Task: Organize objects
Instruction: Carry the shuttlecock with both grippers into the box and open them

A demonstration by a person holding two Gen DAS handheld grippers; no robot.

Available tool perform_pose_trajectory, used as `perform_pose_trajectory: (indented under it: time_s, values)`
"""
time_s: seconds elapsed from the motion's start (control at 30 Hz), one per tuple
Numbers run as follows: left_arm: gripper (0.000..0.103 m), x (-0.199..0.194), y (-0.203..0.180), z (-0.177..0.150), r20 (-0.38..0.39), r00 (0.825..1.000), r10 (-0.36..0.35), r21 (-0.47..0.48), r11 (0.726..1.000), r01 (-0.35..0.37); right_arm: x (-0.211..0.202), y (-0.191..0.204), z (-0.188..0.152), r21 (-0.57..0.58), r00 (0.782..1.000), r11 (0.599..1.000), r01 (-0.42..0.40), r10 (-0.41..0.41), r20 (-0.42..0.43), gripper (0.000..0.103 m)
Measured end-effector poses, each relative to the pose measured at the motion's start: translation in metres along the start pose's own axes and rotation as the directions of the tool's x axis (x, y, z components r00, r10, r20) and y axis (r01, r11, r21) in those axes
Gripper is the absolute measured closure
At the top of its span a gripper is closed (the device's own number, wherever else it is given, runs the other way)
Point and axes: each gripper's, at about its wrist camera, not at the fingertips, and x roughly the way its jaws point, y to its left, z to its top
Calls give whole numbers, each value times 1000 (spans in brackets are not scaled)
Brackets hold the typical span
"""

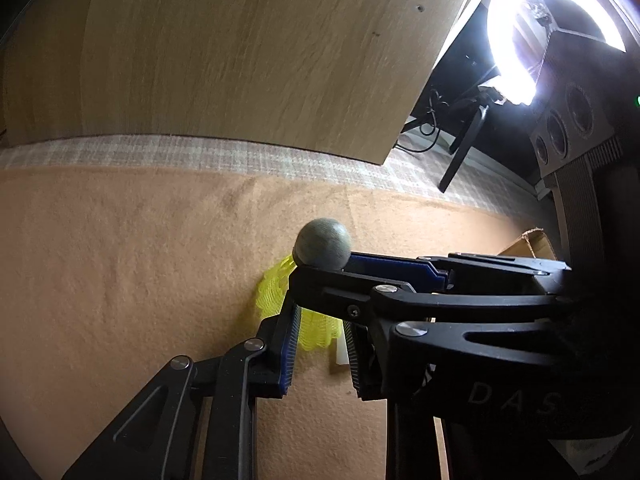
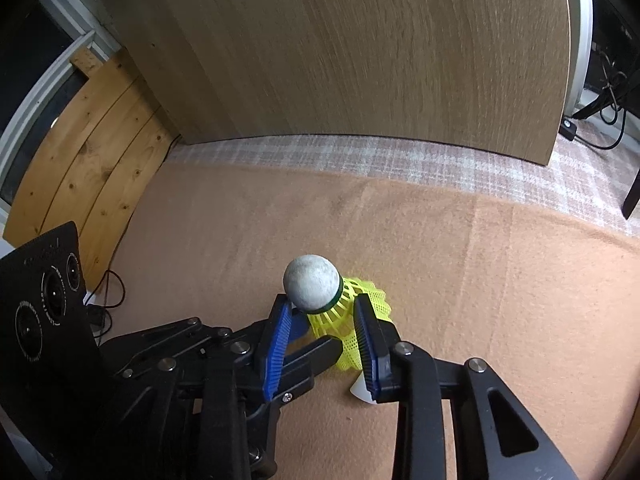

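Observation:
A yellow shuttlecock (image 2: 344, 312) with a grey-white cork (image 2: 312, 280) stands cork-up on a tan blanket (image 2: 480, 280). My right gripper (image 2: 320, 301) straddles its mesh skirt, and both blue pads press against it. My left gripper (image 1: 320, 316) reaches in crosswise and pinches the yellow skirt (image 1: 276, 292) low down between its ribbed pads. In the left wrist view the right gripper's fingers (image 1: 340, 280) lie across just under the cork (image 1: 322, 248). In the right wrist view one left finger (image 2: 316, 356) shows between the right pads.
A small white object (image 2: 360, 392) lies on the blanket beside the skirt. A tall wooden panel (image 2: 340, 40) stands behind, on a plaid cloth (image 2: 320, 152). A ring light (image 1: 504, 40) glares at the upper right. Wooden planks (image 2: 88, 140) and cables (image 2: 108, 300) lie to the left.

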Motion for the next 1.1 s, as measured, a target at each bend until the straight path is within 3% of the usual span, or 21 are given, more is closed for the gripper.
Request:
perform_pose_trajectory:
  time_s: [0.47, 0.77, 1.1]
  values:
    - [80, -25, -64, -4, 38, 999, -37, 70, 997, 34, -73, -24, -25, 36, 997, 999, -6, 3, 83, 74]
    - [80, -24, -158, -11, 29, 991, -132, 175, 977, 125, -148, -78, -61, 98, 986, 993, 60, -75, 150, 74]
    - [80, 7, -275, -24, -38, 973, -227, 293, 929, 228, -217, -157, -105, 206, 964, 967, 152, -191, 185, 74]
